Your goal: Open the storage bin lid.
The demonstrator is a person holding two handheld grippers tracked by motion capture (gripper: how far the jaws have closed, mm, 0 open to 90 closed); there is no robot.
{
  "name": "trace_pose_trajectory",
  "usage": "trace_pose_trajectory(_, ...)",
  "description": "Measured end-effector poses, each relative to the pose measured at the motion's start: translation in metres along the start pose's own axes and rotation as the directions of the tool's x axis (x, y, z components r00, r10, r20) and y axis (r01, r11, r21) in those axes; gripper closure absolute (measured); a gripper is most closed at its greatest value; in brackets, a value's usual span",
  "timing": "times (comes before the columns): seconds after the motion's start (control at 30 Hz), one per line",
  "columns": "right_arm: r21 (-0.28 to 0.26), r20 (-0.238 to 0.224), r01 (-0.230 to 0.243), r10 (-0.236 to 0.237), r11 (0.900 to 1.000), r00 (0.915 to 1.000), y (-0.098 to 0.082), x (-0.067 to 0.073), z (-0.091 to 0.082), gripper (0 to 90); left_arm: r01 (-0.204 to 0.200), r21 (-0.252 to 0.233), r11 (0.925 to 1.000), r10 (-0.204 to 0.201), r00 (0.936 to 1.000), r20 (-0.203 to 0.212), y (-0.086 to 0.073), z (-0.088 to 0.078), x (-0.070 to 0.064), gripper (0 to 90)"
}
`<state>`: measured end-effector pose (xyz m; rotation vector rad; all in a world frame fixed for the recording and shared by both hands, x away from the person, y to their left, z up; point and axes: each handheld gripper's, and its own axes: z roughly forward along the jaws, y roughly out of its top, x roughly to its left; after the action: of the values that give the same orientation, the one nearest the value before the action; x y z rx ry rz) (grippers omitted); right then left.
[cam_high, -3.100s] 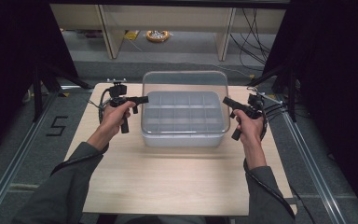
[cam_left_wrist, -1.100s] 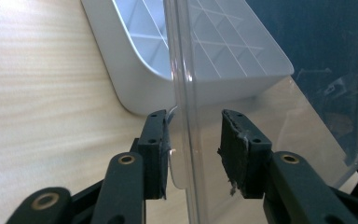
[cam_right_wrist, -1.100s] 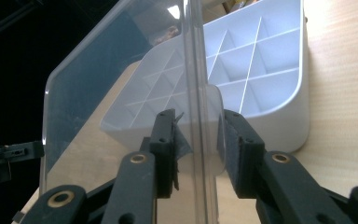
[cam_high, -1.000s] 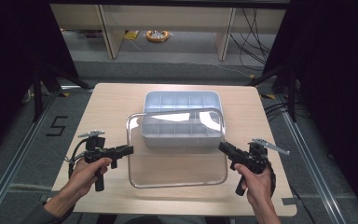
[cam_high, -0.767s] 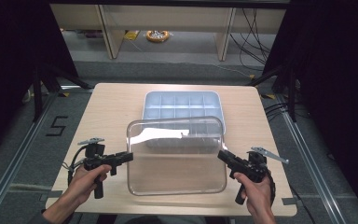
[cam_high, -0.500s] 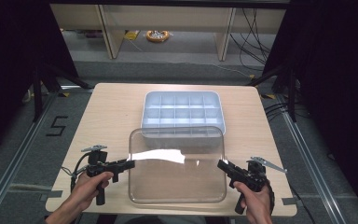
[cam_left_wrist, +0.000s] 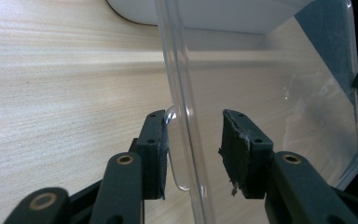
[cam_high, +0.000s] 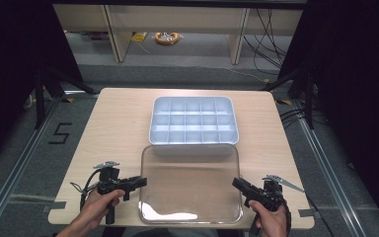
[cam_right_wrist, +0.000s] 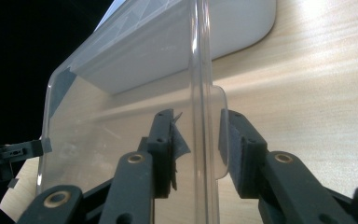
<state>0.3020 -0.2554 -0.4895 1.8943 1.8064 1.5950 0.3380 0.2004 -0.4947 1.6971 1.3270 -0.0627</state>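
Clear plastic, the lid (cam_high: 191, 183) now lies flat on the near part of the wooden tabletop (cam_high: 113, 128), its far edge just in front of the pale grey box (cam_high: 193, 120), which stands open with its grid of compartments showing. Three seconds ago the lid sat on that box, with a gripper at each short end; a second ago it hung tilted over the box's near side, and half a second ago it was nearly down.

The left gripper (cam_high: 137, 181) is at the lid's left edge, the right gripper (cam_high: 238, 183) at its right edge, both closer to the person than before. In the left gripper view the jaws straddle the lid's rim and small tab (cam_left_wrist: 179, 135), with a gap on the right side. In the right gripper view the jaws likewise stand on either side of the rim (cam_right_wrist: 204, 116), with slim gaps visible. Both pairs of jaws are a little apart and no longer pinch the lid, though its edge is between them.
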Motion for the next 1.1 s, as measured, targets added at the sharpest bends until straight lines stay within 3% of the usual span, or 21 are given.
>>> trace_pose_trajectory(0.03,-0.005,-0.011,-0.020,0.020,1.000,0.9997,-0.001,0.001,0.001,66.3,0.005,0.000,1.0000,-0.005,1.0000,0.000,-0.001,0.001,0.000,60.2)
trace_pose_trajectory(0.13,0.012,0.018,-0.005,0.005,1.000,0.9998,-0.003,-0.002,0.002,66.1,0.004,0.007,1.0000,-0.004,1.0000,-0.003,-0.003,0.001,0.000,59.8)
trace_pose_trajectory(0.17,0.020,-0.002,-0.057,0.057,0.998,0.9984,-0.004,0.002,0.000,66.0,0.000,0.011,0.9999,0.000,1.0000,-0.001,-0.003,0.001,0.000,59.9)
trace_pose_trajectory(0.23,0.018,0.004,-0.059,0.059,0.998,0.9982,-0.004,0.001,0.001,66.0,-0.008,0.028,0.9996,0.008,1.0000,-0.005,-0.005,0.002,0.002,59.9)
trace_pose_trajectory(0.27,0.011,0.021,-0.023,0.022,1.000,0.9995,-0.004,-0.002,0.003,66.0,0.003,0.027,0.9996,-0.003,1.0000,-0.002,-0.005,0.004,0.003,59.9)
trace_pose_trajectory(0.3,0.025,-0.005,-0.080,0.081,0.996,0.9967,-0.005,0.001,0.002,65.8,0.010,0.032,0.9994,-0.010,0.9999,-0.005,-0.006,0.005,0.003,59.9)
trace_pose_trajectory(0.33,0.018,0.020,-0.011,0.011,1.000,0.9997,-0.005,-0.005,0.003,65.8,0.000,0.036,0.9994,0.000,1.0000,-0.006,-0.006,0.006,0.004,59.9)
trace_pose_trajectory(0.4,0.035,0.023,-0.022,0.022,0.999,0.9995,-0.006,-0.006,0.004,65.5,-0.002,0.038,0.9993,0.002,0.9999,-0.014,-0.007,0.008,0.005,60.0)
trace_pose_trajectory(0.43,0.047,0.015,-0.067,0.066,0.997,0.9977,-0.007,-0.004,0.005,65.5,-0.004,0.038,0.9993,0.004,0.9999,-0.015,-0.007,0.009,0.005,60.0)
trace_pose_trajectory(0.47,0.040,0.014,-0.032,0.032,0.999,0.9994,-0.007,-0.008,0.007,65.3,0.000,0.043,0.9991,0.000,0.9999,-0.016,-0.007,0.010,0.005,59.6)
trace_pose_trajectory(0.5,0.048,0.027,-0.046,0.045,0.998,0.9986,-0.008,-0.008,0.008,65.0,-0.006,0.049,0.9988,0.007,0.9998,-0.020,-0.008,0.011,0.006,59.4)
trace_pose_trajectory(0.53,0.052,0.028,-0.023,0.021,0.998,0.9994,-0.008,-0.009,0.007,64.8,-0.001,0.052,0.9987,0.002,0.9998,-0.021,-0.008,0.013,0.007,59.0)
trace_pose_trajectory(0.7,0.083,0.038,-0.069,0.066,0.994,0.9971,-0.009,-0.012,0.012,63.9,0.001,0.067,0.9978,0.001,0.9997,-0.026,-0.009,0.017,0.008,57.8)
trace_pose_trajectory(0.8,0.083,0.039,-0.033,0.029,0.996,0.9988,-0.009,-0.015,0.014,63.5,-0.008,0.068,0.9977,0.010,0.9995,-0.029,-0.009,0.018,0.008,57.6)
trace_pose_trajectory(0.9,0.091,0.053,-0.035,0.030,0.995,0.9981,-0.010,-0.016,0.015,63.2,-0.015,0.074,0.9971,0.017,0.9994,-0.031,-0.009,0.018,0.008,56.9)
trace_pose_trajectory(0.93,0.074,0.028,-0.013,0.011,0.997,0.9995,-0.010,-0.018,0.015,63.1,-0.018,0.075,0.9970,0.020,0.9993,-0.031,-0.009,0.018,0.009,56.9)
trace_pose_trajectory(0.97,0.090,0.036,-0.078,0.075,0.993,0.9966,-0.011,-0.013,0.014,63.1,-0.019,0.076,0.9970,0.021,0.9993,-0.031,-0.009,0.019,0.009,56.9)
trace_pose_trajectory(1.0,0.100,0.035,-0.082,0.078,0.992,0.9963,-0.010,-0.013,0.014,63.1,-0.021,0.075,0.9969,0.024,0.9993,-0.030,-0.009,0.019,0.009,56.8)
trace_pose_trajectory(1.03,0.089,0.052,-0.076,0.072,0.993,0.9960,-0.011,-0.014,0.016,63.0,-0.024,0.075,0.9969,0.027,0.9991,-0.032,-0.009,0.019,0.009,56.8)
trace_pose_trajectory(1.07,0.087,0.052,-0.015,0.011,0.996,0.9986,-0.010,-0.019,0.017,62.9,-0.024,0.073,0.9970,0.027,0.9991,-0.033,-0.009,0.020,0.009,56.7)
trace_pose_trajectory(1.1,0.088,0.057,-0.025,0.020,0.996,0.9982,-0.010,-0.019,0.018,62.8,-0.024,0.073,0.9970,0.027,0.9991,-0.032,-0.009,0.020,0.009,56.6)
